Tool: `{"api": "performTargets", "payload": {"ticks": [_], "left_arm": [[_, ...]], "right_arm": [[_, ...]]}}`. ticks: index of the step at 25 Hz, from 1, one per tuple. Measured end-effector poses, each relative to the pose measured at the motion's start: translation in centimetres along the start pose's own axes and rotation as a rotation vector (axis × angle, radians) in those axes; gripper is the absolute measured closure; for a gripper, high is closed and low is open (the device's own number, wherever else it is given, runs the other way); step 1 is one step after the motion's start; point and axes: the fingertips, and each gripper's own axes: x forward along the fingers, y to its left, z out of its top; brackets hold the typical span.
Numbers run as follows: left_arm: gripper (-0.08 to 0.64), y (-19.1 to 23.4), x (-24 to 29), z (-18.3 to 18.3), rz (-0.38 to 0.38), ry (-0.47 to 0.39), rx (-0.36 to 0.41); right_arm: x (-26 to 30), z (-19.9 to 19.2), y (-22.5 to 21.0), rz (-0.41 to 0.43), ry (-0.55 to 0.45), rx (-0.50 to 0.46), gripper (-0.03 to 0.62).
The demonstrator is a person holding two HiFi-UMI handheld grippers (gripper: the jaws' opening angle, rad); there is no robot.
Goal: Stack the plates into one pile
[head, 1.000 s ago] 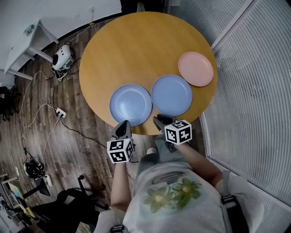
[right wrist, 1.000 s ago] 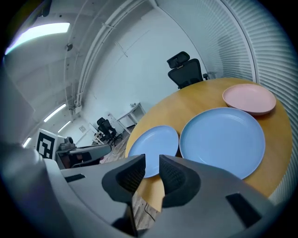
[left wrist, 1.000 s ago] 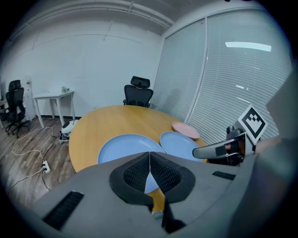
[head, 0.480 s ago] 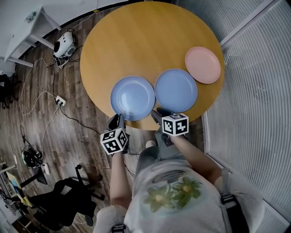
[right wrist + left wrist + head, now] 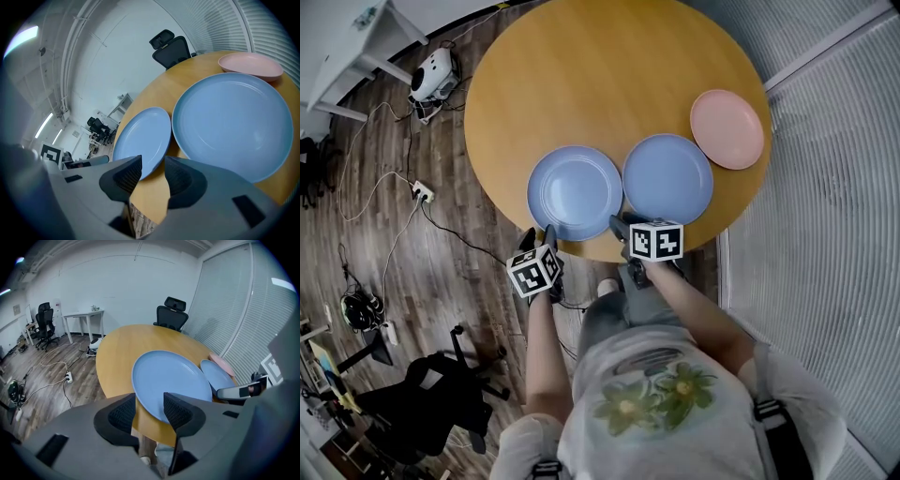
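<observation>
Black jaws of our left gripper (image 5: pixel 539 234) and right gripper (image 5: pixel 623 225) have just been opening and stand spread, gripping nothing, at the lower edge of the bench (image 5: pixel 581 84). Just above them we see the left blue plate (image 5: pixel 575 192) and right blue plate (image 5: pixel 667 178) side by side, with the pink plate (image 5: pixel 727 128) at upper right.

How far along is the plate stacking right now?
Done: nothing; the left blue plate, right blue plate and pink plate lie side by side on the table. In hand: the left tool and right tool, jaws just opening, hold nothing. Left: all the stacking.
</observation>
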Motion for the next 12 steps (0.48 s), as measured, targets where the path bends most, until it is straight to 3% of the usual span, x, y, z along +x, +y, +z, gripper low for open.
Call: {"api": "performTargets", "payload": {"ticks": [9,12], "left_arm": [[0.374,2.8,2.3,-0.4,0.053,0.057,-0.031],[0.377,2.8,3.1,-0.9,0.036,0.069,-0.055]], "right_arm": [[1.9,-0.1,-0.8,-0.043,0.032,0.033,0.457],[2.6,-0.6,-0.8,-0.035,0.057,0.035,0.457]]}}
